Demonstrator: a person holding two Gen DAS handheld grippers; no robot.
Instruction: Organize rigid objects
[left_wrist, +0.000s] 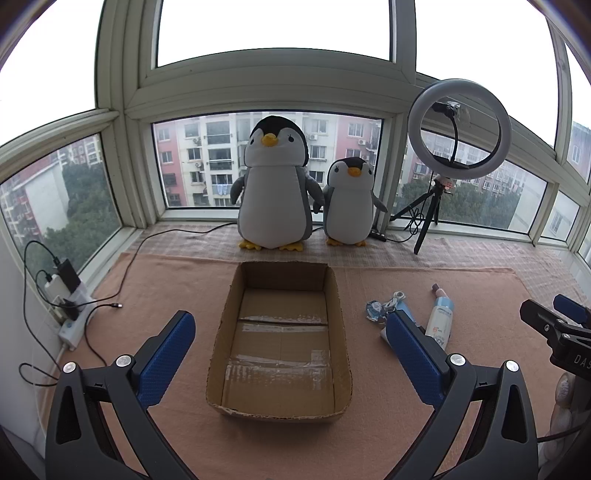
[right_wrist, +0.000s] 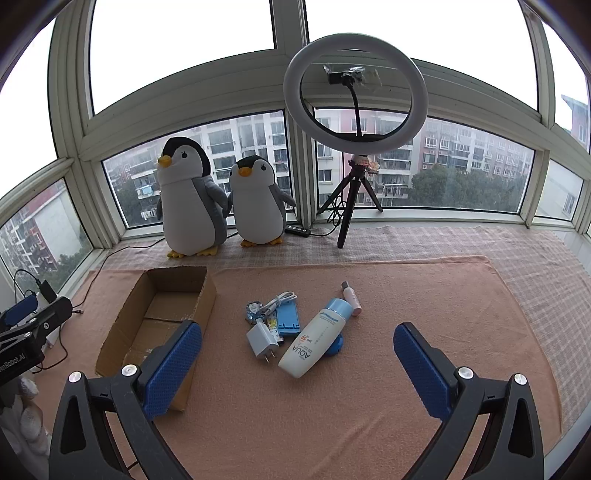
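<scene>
Pink towelling (left_wrist: 166, 277) fronts our left view: left hand-held gripper (left_wrist: 290, 354) wide open, empty, over the bare cardboard box (left_wrist: 221, 325). Right view: right hand-held gripper (right_wrist: 297, 363) equally open; sunscreen bottle (right_wrist: 314, 341) at 12 o'clock, probably light, slick, best held mid-body. It hides something blue.

Surface is covered by a pink towel (right_wrist: 369, 387), with a plaid cloth (right_wrist: 461, 242) at the far edge. On the towel: open cardboard box (right_wrist: 122, 332) left; right of it, clustered, a white charger plug (right_wrist: 261, 341), coiled cable (right_wrist: 280, 298), blue holder (right_wrist: 287, 320), AQUA sunscreen bottle (right_wrist: 314, 343), small pink tube (right_wrist: 351, 295). On the plaid: two plush penguins (right_wrist: 192, 199), ring-light tripod (right_wrist: 351, 199).
</scene>
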